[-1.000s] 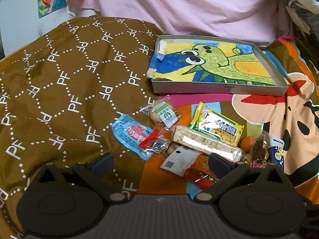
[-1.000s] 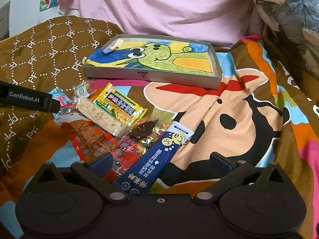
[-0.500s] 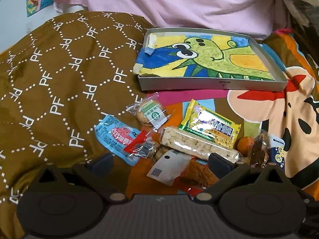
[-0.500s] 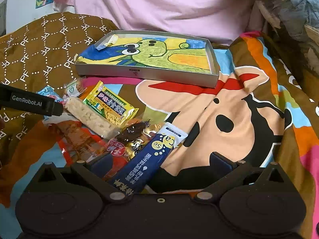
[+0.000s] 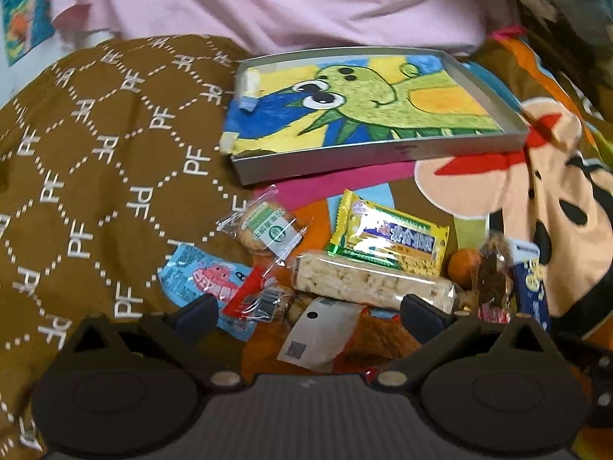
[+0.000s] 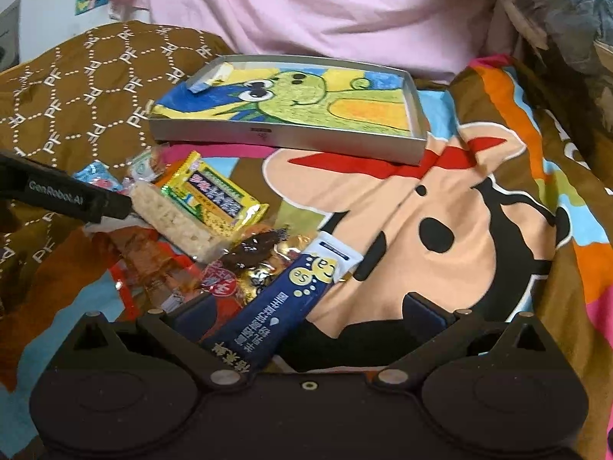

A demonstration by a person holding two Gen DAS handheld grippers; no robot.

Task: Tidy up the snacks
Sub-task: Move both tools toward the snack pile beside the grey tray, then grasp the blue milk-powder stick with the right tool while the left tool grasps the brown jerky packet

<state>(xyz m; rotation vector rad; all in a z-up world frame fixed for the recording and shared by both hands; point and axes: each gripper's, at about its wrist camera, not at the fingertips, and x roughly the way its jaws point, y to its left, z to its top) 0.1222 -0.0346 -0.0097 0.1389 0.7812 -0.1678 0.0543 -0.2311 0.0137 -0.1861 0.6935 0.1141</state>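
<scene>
A pile of snack packets lies on the bed in front of a grey tray point(image 5: 329, 159) lined with a dinosaur drawing, also in the right wrist view point(image 6: 291, 138). A clear rice bar point(image 5: 367, 281), a yellow packet point(image 5: 390, 235), a round cracker point(image 5: 264, 226) and a light blue packet point(image 5: 199, 280) show. My left gripper point(image 5: 310, 312) is open, low over the pile's near edge. My right gripper point(image 6: 310, 316) is open above a dark blue stick pack point(image 6: 283, 306). The left gripper's finger point(image 6: 72, 195) reaches in beside the rice bar point(image 6: 176, 222).
A brown patterned blanket point(image 5: 95, 153) covers the left side. A cartoon-print bedsheet point(image 6: 440, 230) spreads to the right. Pink cloth point(image 5: 287, 4) hangs behind the tray. A small orange point(image 5: 461, 268) and a dark foil snack point(image 5: 494, 280) lie at the pile's right end.
Both grippers have moved forward toward the snack pile and the tray. Both stay open and empty.
</scene>
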